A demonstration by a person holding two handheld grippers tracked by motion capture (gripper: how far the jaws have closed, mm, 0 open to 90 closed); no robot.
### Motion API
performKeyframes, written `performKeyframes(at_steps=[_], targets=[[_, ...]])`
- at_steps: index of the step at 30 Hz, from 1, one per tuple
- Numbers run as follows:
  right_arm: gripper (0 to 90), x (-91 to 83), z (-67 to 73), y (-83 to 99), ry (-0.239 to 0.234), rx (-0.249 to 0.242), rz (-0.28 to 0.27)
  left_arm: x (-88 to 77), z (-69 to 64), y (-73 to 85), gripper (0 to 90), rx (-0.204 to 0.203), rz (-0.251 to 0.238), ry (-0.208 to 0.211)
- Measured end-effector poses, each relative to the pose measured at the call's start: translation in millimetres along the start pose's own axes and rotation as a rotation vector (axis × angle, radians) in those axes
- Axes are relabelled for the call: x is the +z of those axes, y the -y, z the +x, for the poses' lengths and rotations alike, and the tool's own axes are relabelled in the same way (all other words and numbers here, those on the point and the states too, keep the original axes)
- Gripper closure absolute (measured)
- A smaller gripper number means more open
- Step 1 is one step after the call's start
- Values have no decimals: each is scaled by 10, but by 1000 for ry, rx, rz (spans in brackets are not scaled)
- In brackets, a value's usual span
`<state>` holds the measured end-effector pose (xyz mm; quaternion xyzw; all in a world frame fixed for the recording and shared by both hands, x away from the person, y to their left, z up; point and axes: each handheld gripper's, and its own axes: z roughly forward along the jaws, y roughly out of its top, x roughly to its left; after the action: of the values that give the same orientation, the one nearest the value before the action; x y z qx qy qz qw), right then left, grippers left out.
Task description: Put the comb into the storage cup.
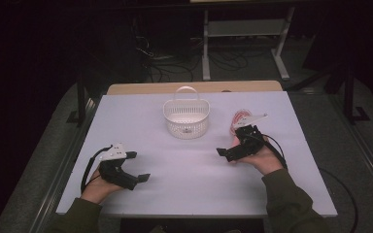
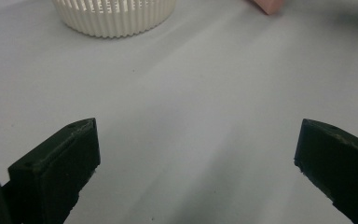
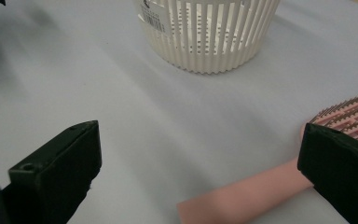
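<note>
**Pink brush beside the right gripper, basket at table centre**

A white table (image 1: pixel 194 179) is seen from the high view, with a white slatted basket (image 1: pixel 186 118) set near its far middle, handle raised. A pink hairbrush (image 3: pixel 261 186) is laid flat on the table to the right of the basket and apart from it — in the right gripper view its handle is stretched across the lower part of the frame, and its bristled head is partly hidden behind the right-hand jaw. The right gripper (image 1: pixel 227 154) is held low just beside the brush, its jaws spread wide; nothing is pinched between them. The left gripper (image 1: pixel 139 167) is held near the table's front left, well apart from basket and brush — its jaws are likewise spread wide over bare table, nothing being gripped.
</note>
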<state>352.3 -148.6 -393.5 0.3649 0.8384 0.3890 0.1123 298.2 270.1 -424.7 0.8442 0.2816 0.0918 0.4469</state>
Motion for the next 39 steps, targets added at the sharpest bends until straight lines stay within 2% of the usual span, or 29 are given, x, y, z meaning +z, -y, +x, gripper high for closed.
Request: performKeyframes(at_steps=[15, 22, 34, 39], targets=[[4, 177, -51, -71, 3, 4, 30, -9, 8, 0, 0, -3, -4, 1], [39, 233, -67, -104, -1, 9, 36, -4, 6, 0, 0, -3, -2, 1], [169, 287, -94, -116, -13, 33, 61, -4, 6, 0, 0, -3, -3, 2], [255, 302, -101, -108, -18, 38, 71, -5, 7, 1, 0, -4, -4, 2]])
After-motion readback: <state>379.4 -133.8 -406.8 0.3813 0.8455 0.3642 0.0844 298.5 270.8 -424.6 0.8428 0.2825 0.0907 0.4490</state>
